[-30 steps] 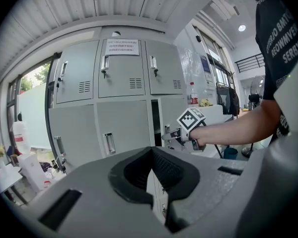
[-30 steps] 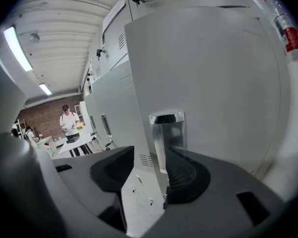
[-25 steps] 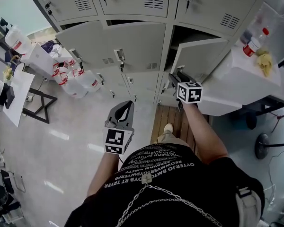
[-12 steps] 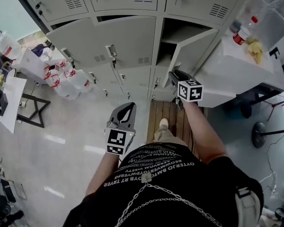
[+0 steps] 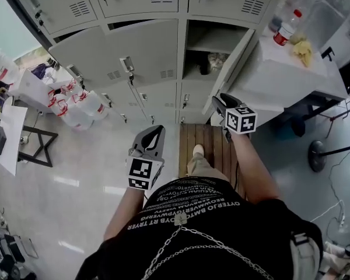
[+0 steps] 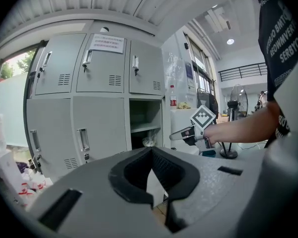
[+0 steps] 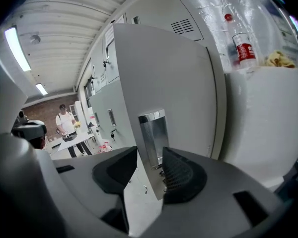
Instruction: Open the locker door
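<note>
- Two tools are showing in the head view: the left tool (image 5: 156, 128) is hanging at 11 o'clock of the person's foot, its jaws together with nothing in them
- The right tool (image 5: 217, 99) is reaching toward 1 o'clock, at the free edge of the locker door (image 5: 236, 60)
- Its jaws have just been opening; the door's edge and chrome handle (image 7: 153, 133) are standing between them, close beside the pad at 3 o'clock and clear of the other
- The door is standing swung out from its compartment (image 5: 213, 39), toward the white worktop (image 5: 291, 80) at 2 o'clock, which is carrying a bottle (image 5: 284, 28)
</note>
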Demonstrator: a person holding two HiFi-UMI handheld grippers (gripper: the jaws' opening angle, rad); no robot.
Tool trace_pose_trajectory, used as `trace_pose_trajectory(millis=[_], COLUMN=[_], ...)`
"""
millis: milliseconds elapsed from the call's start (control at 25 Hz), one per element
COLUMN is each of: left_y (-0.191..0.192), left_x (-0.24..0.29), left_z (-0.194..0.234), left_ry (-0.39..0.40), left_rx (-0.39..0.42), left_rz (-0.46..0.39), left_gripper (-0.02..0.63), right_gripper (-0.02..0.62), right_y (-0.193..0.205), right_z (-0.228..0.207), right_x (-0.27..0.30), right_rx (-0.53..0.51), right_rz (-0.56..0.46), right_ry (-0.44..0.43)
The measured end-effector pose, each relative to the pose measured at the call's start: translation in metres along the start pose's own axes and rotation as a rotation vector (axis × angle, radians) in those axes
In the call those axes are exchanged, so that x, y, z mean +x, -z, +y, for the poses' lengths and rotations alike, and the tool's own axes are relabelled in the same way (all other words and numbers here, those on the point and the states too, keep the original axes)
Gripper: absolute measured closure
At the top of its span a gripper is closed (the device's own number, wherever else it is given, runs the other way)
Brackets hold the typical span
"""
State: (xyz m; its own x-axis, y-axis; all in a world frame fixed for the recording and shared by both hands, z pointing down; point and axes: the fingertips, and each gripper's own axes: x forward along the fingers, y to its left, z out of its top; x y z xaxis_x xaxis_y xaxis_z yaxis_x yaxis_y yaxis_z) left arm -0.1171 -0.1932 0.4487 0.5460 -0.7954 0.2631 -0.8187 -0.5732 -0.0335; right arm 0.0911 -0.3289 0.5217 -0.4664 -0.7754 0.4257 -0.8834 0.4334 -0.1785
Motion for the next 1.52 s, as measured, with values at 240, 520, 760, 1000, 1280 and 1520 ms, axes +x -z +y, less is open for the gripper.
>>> trace_pose_trajectory(millis=[240, 520, 760, 1000, 1280, 1520], left_y=[-0.01, -0.008, -0.008, -0.029, -0.06, -0.072], left_x=[0.012, 0.024, 0.032, 0.03, 0.028, 0.034], left_z=[-0.021, -0.053, -0.073, -0.079, -0.067, -0.071], left_ry=[0.052, 0.118, 0.157, 0.161, 0.132, 0.151], left_rx=[0.021, 0.03, 0.036, 0.063, 0.063, 0.055], left_rz=[-0.017, -0.007, -0.001, -0.031, -0.099, -0.139], left_gripper=[0.603, 0.603, 0.603, 0.603, 0.603, 0.603], right_gripper=[0.459, 0.462, 0.476, 0.598, 0.598, 0.598], right_y=[0.013, 0.028, 0.043, 0.02, -0.002, -0.006], right_z=[-0.019, -0.049, -0.065, -0.045, -0.012, -0.007], right_x=[-0.037, -0.073, -0.085, -0.125, -0.173, -0.174], right_rx=[-0.033, 0.038, 0.051, 0.004, -0.073, -0.094], right_rz=[-0.008, -0.023, 0.006, -0.096, -0.191, -0.177], right_ry=[0.073, 0.13, 0.134, 0.116, 0.099, 0.088])
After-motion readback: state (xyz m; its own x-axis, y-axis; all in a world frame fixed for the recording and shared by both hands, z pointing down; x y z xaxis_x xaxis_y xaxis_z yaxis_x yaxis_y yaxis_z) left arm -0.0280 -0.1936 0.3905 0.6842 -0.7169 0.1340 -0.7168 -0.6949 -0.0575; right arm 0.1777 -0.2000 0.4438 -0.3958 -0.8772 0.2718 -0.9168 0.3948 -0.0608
